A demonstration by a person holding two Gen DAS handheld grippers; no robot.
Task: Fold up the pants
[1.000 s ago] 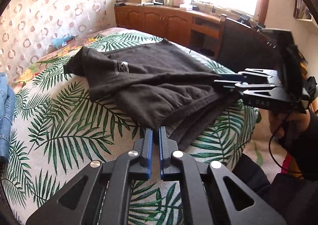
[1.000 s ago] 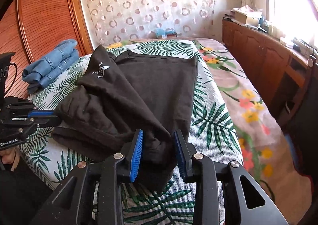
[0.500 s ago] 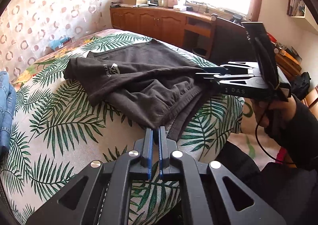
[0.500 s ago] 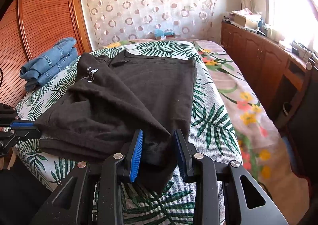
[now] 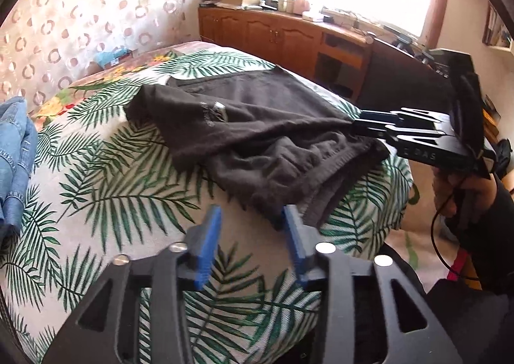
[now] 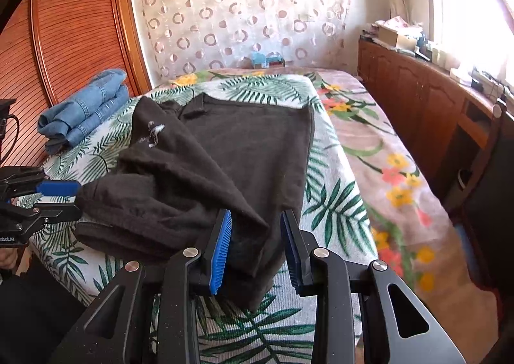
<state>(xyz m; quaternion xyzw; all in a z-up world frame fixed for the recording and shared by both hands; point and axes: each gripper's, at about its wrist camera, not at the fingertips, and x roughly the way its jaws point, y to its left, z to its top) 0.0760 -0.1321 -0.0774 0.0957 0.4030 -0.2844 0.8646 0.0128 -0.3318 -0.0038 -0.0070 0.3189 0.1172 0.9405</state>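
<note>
Big bed w/ palm-leaf print cover (image 6: 334, 203) fills both views; the dark grey fleece pants (image 6: 244, 151) lie on it, near end doubled over and rumpled, far part flat. Folded blue denim jeans (image 6: 83, 113) sit off to the side by the wooden wardrobe.

Step, as I read it: first fold laid down, release underway. Next I'd want both grippers clear, then regrip the folded end and smooth or fold again.

My left gripper (image 5: 253, 235) has just been opening, jaws now about half apart, nothing between the pads; pants edge just beside its right finger. My right gripper (image 6: 255, 245) sits part open w/ a pants corner between the pads. Can't tell if it's pinching.
</note>
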